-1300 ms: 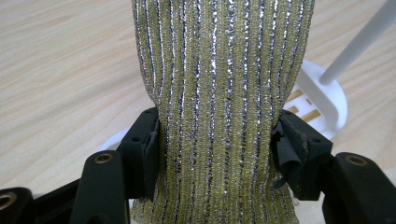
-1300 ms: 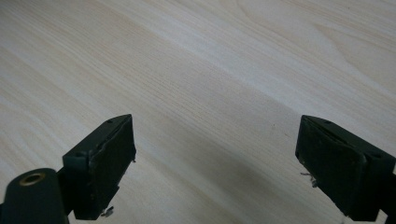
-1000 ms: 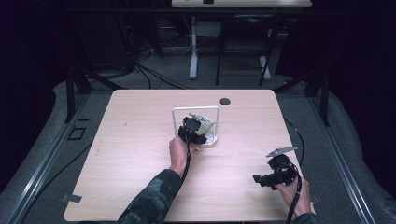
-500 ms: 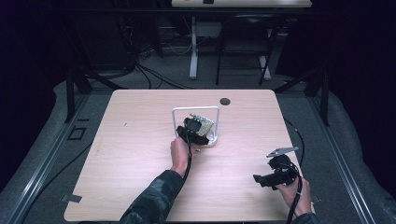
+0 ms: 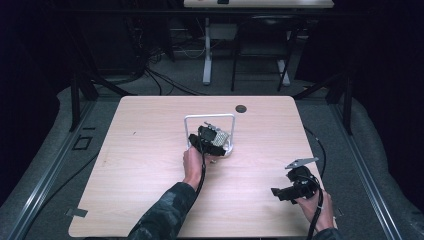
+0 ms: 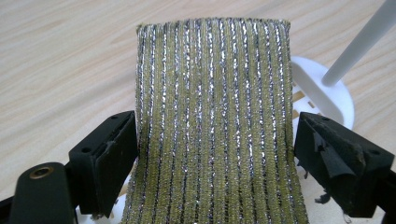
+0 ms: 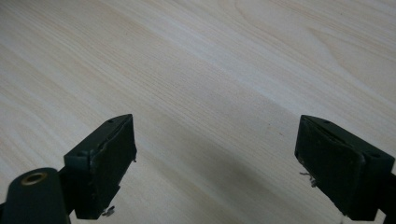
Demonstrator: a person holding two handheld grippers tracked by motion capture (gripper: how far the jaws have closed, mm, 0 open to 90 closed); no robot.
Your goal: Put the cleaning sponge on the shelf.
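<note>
Cloth (image 6: pixel 212 121), a ribbed olive band shot with silver thread, lies draped over the white rack (image 5: pixel 227 131) near the middle of the surface (image 5: pixel 140 165). In the left gripper view it runs up between the jaws of the left hand-held gripper (image 6: pixel 215 154), and the rack's round white base (image 6: pixel 327 93) and one slanting post show at the right behind it.

Those jaws have just been opening. They now stand apart, the cloth between them with a sliver of gap at each side, so nothing is clamped. This looks like a release after hanging the cloth.

To do it well, the jaws should spread a little wider before the hand draws back, and the pull-out should run straight toward the near edge, along the band, not across it. Rough pads could snag the silver threads and drag the cloth off the rack. Keeping clear of the post matters too, since the rack looks light and could tip.

The right hand-held gripper (image 5: pixel 292 189) rests at the near right, well apart from the rack, jaws wide over bare wood.
</note>
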